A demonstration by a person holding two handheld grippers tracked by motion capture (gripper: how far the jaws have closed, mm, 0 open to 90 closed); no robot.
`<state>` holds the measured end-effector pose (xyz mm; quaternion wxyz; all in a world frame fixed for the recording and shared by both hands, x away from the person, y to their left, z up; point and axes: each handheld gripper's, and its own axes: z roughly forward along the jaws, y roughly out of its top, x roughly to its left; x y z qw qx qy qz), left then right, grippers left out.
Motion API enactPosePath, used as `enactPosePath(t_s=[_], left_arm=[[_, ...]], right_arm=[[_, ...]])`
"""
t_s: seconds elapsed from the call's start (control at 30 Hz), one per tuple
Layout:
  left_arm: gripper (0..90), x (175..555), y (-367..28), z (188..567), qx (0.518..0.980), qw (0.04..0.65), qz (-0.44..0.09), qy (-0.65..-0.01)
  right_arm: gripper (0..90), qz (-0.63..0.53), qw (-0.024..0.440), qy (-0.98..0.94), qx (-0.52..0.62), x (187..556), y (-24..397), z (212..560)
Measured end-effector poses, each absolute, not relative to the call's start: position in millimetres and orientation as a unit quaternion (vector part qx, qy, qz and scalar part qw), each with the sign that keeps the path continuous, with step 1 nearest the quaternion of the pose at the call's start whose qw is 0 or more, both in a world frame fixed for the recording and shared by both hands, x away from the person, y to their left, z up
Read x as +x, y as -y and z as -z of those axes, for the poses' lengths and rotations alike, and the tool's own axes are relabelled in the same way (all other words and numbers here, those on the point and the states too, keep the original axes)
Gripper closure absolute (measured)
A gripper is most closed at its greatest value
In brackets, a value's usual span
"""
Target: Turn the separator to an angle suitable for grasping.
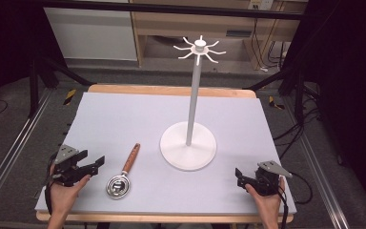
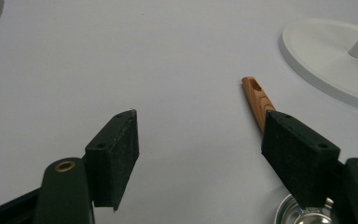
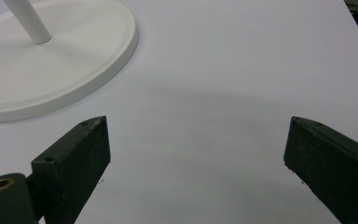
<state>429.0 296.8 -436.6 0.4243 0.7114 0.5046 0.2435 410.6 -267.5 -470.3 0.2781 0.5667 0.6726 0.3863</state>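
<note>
Pale lilac-grey mat over a wooden table (image 1: 171, 90), dark room and cabinets beyond the far edge. Near left on the mat: small round steel strainer with a reddish wooden handle (image 1: 124, 174), bowl toward the near edge, handle pointing far and slightly right, lying flat and untouched. Right of it, near the middle: tall white metal stand with a round base and a ring of hooks on top (image 1: 189, 143), well apart from the strainer.

Left gripper (image 1: 93, 167) low at the near left, just beside the strainer bowl, jaws spread wide, nothing between them; handle tip (image 2: 254, 93) visible past its right-hand jaw. Right gripper (image 3: 196, 144) at the near right, jaws likewise wide apart and empty, near the stand's base rim (image 3: 121, 51).

Likely next: picking up the strainer to hang on a hook. Risks: pinching the thin rim of the bowl and having it flip or skid on the smooth mat; a grip far from the handle's hole leaving the hole hard to thread onto a hook; a bump against the slim pole rocking the stand.
</note>
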Motion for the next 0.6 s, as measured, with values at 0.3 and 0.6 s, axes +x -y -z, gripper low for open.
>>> enactPosePath(t_s=[0.3,0.6], left_arm=[[27.5,426,-287,427,0.725,0.426,-0.235,-0.487],[28.2,425,-277,415,0.741,0.424,-0.225,-0.47]], right_arm=[[8.0,-0.391,0.284,-0.668,0.566,407,270,470],[8.8,-0.395,0.288,-0.67,0.559,407,268,470]])
